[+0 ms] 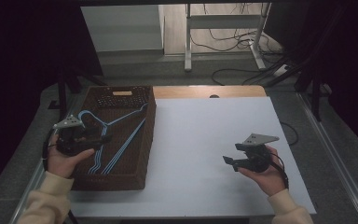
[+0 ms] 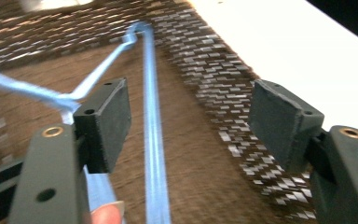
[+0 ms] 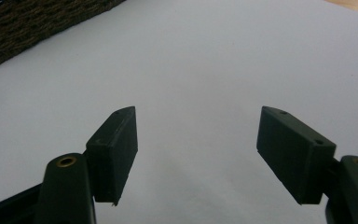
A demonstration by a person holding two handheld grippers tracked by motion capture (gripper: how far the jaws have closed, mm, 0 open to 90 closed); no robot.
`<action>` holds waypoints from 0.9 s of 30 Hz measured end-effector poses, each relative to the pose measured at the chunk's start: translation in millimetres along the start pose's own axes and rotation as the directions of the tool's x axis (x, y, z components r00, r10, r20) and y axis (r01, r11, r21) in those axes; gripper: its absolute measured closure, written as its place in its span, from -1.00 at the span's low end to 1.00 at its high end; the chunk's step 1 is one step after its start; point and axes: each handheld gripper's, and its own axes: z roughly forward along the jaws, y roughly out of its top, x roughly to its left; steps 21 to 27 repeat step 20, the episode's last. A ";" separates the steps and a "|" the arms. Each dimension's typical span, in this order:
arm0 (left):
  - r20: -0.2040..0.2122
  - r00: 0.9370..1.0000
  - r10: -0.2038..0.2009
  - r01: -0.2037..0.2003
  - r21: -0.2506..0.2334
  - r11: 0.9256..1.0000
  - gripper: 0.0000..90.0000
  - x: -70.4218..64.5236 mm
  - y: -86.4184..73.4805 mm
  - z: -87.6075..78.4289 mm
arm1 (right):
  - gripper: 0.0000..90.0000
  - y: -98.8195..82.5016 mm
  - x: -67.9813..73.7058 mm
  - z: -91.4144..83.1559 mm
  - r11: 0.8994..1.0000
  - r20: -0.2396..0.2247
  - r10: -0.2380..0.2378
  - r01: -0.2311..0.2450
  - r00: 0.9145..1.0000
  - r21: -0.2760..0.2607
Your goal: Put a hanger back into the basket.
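Blue wire hangers (image 1: 116, 140) lie stacked in a brown woven basket (image 1: 142, 172) at the table's left. My left gripper (image 1: 103, 138) hovers inside the basket over the hangers, jaws open. In the left gripper view a blue hanger bar (image 2: 153, 140) runs up between the open jaws, close to the left pad (image 2: 114, 116), and the hanger's bend (image 2: 137, 30) lies farther off. My right gripper (image 1: 228, 161) is held above the white table (image 1: 205, 135) at the right, open, with nothing between its pads (image 3: 116, 144).
The basket's woven wall (image 2: 223, 88) rises to the right of the left gripper. The basket's corner (image 3: 23, 28) shows at the top left of the right gripper view. A wooden strip (image 1: 209, 91) edges the table's far side. Cables and a desk frame (image 1: 223, 42) stand beyond.
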 end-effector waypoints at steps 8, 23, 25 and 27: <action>0.086 0.994 0.071 -0.071 -0.003 0.997 -0.51 -39.6 -9.5 7.9 | -0.35 -1.2 -6.8 -3.4 1.000 -0.007 0.023 -0.023 1.000 -0.018; 0.116 0.988 0.101 -0.103 0.007 0.995 -0.53 -53.1 -16.5 16.6 | -0.35 -2.0 -15.9 -10.8 0.997 -0.007 0.064 -0.065 0.998 -0.051; 0.116 0.988 0.101 -0.103 0.007 0.995 -0.53 -53.1 -16.5 16.6 | -0.35 -2.0 -15.9 -10.8 0.997 -0.007 0.064 -0.065 0.998 -0.051; 0.116 0.988 0.101 -0.103 0.007 0.995 -0.53 -53.1 -16.5 16.6 | -0.35 -2.0 -15.9 -10.8 0.997 -0.007 0.064 -0.065 0.998 -0.051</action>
